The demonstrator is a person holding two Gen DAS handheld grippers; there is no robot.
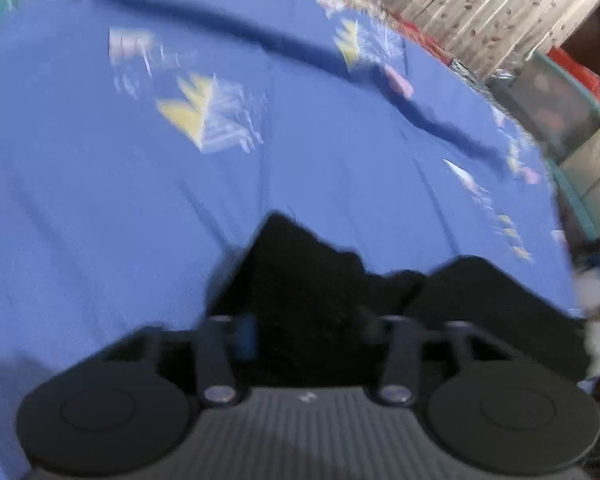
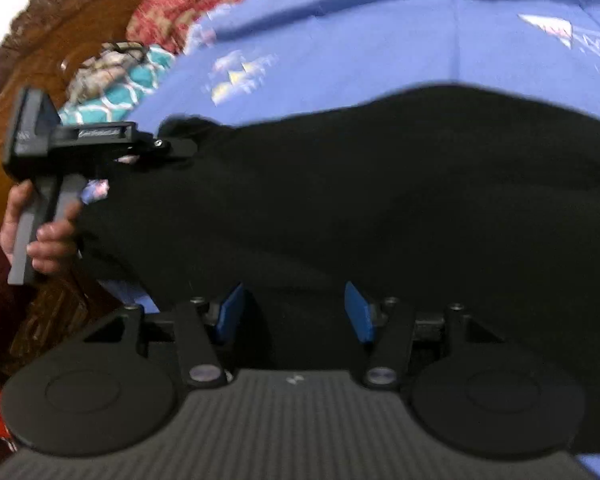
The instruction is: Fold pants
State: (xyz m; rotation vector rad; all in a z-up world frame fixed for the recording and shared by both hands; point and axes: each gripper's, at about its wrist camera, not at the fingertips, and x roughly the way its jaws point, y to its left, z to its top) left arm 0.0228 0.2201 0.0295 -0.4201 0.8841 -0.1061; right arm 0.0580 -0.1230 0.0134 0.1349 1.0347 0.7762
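Black pants (image 2: 360, 184) lie across a blue bed sheet (image 2: 340, 52). In the right wrist view my right gripper (image 2: 294, 312) is open, its blue pads (image 2: 356, 312) apart just above the near edge of the pants. My left gripper (image 2: 180, 146) shows at the left, held by a hand, its tip at the far left end of the pants. In the blurred left wrist view black cloth (image 1: 312, 280) fills the space between the fingers of my left gripper (image 1: 312, 332); whether they are closed on it is unclear.
The blue sheet (image 1: 180, 200) has yellow and white prints (image 1: 196, 108). A carved wooden headboard (image 2: 40, 60) and patterned pillows (image 2: 116, 84) stand at the left. A curtain (image 1: 480, 8) and a dark box (image 1: 548, 100) are past the bed's far right edge.
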